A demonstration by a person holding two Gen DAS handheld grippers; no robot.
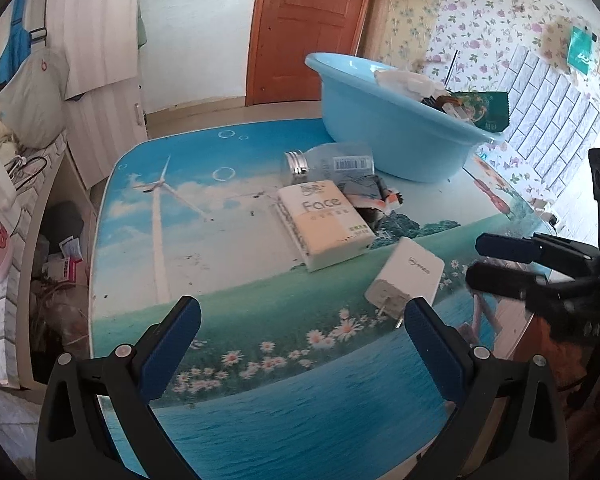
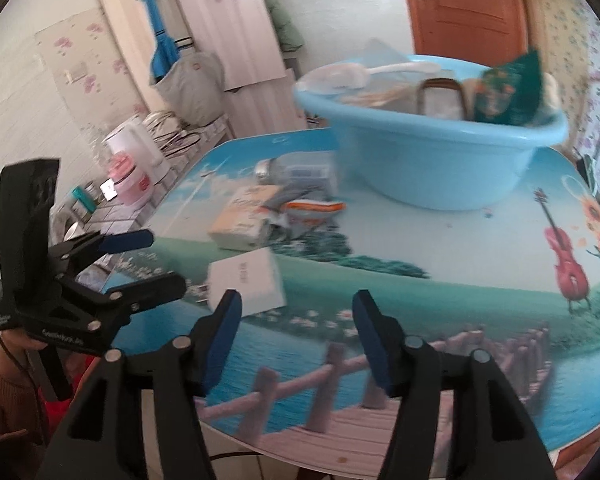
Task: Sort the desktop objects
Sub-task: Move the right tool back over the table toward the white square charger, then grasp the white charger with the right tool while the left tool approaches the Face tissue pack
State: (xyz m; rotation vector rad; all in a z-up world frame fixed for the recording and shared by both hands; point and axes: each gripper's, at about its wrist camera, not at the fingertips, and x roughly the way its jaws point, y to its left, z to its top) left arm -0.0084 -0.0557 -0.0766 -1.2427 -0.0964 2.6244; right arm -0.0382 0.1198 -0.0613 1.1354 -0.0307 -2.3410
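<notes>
Charger (image 1: 406, 276) lay loose near bench (image 1: 228, 248) front edge, nearest unsorted item. Tissue pack (image 1: 326, 226) and bottle (image 1: 328, 162) farther in, beside blue basin (image 1: 392, 140), apparently collecting bin. Left tool (image 1: 302, 336) spread wide, empty; right tool (image 2: 296, 340) likewise released, empty, facing charger, likely next pick.
</notes>
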